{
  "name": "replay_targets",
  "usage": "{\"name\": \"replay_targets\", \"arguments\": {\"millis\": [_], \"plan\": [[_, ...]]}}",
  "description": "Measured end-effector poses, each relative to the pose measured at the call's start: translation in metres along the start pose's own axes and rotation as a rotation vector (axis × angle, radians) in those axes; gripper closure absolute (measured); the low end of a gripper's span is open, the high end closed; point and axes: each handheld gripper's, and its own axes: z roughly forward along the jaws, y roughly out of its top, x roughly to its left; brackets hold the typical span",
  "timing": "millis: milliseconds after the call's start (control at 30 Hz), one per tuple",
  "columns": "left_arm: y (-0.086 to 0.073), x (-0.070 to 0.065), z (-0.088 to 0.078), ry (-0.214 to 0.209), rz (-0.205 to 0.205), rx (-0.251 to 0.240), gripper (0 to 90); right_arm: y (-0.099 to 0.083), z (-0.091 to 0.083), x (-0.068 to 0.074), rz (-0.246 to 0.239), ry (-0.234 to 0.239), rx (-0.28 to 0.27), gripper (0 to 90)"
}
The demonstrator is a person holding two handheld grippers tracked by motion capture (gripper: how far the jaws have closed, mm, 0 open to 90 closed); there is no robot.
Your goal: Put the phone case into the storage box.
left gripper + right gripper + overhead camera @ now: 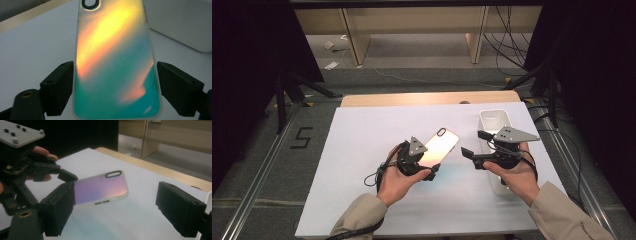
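A phone case with a shimmering orange-to-teal back and an oval camera cut-out is held just above the white table. My left gripper is shut on its lower end; in the left gripper view the case spans the gap between both black jaws, which touch its long edges. My right gripper is held to the right of the case, open and turned toward it. In the right gripper view the case floats beyond my right gripper, gripped by the left gripper, and nothing lies between the right jaws.
A white rectangular bin stands at the table's right side, partly under the right hand. The white table top has a wooden strip along its far edge. Dark stands and cables flank the table on the floor.
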Motion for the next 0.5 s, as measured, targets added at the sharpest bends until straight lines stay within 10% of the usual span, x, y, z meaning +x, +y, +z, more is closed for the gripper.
{"name": "replay_targets", "arguments": {"millis": [500], "plan": [[0.002,-0.012,-0.003,-0.014,0.032,-0.015,16.8,0.005,0.032,-0.008,0.055,0.011,0.036,18.5]]}}
